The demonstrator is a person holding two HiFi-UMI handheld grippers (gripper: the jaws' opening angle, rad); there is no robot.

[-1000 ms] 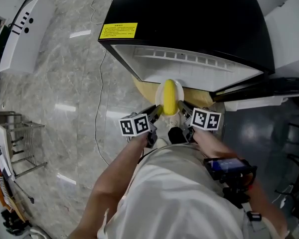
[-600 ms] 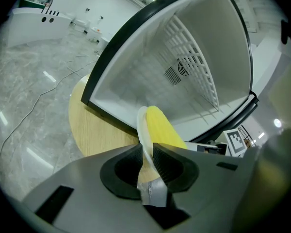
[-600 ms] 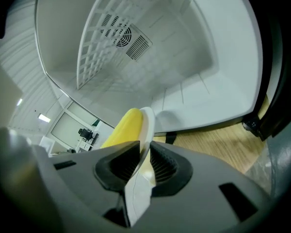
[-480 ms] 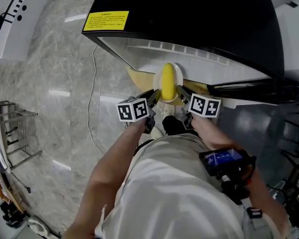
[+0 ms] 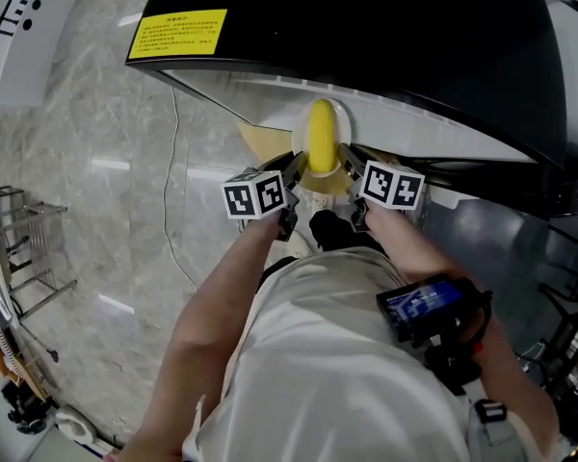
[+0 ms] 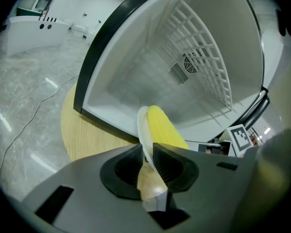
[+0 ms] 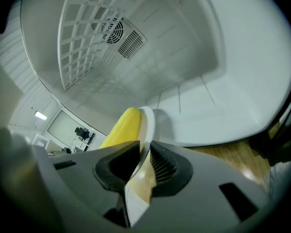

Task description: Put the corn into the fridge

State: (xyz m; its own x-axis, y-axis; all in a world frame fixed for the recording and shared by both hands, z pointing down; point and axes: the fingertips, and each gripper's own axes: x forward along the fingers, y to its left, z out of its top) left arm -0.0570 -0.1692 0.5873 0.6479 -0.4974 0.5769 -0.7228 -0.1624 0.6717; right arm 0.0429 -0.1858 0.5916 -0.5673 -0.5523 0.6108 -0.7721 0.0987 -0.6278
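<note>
Left gripper [image 5: 292, 168] pinches the white plate [image 5: 343, 131] rim at 9 o'clock, right gripper [image 5: 348, 162] at 3 o'clock. Yellow corn [image 5: 320, 138] lies on it, with the open fridge [image 5: 366, 27] at 12 o'clock.

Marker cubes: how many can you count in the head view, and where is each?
2. One marker cube sits left of the corn, the other right of it; none seems hidden.

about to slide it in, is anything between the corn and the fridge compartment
Nothing visible does: the fridge stands open, its white floor bare ahead of the corn, on a plate held by the left gripper and right gripper.
</note>
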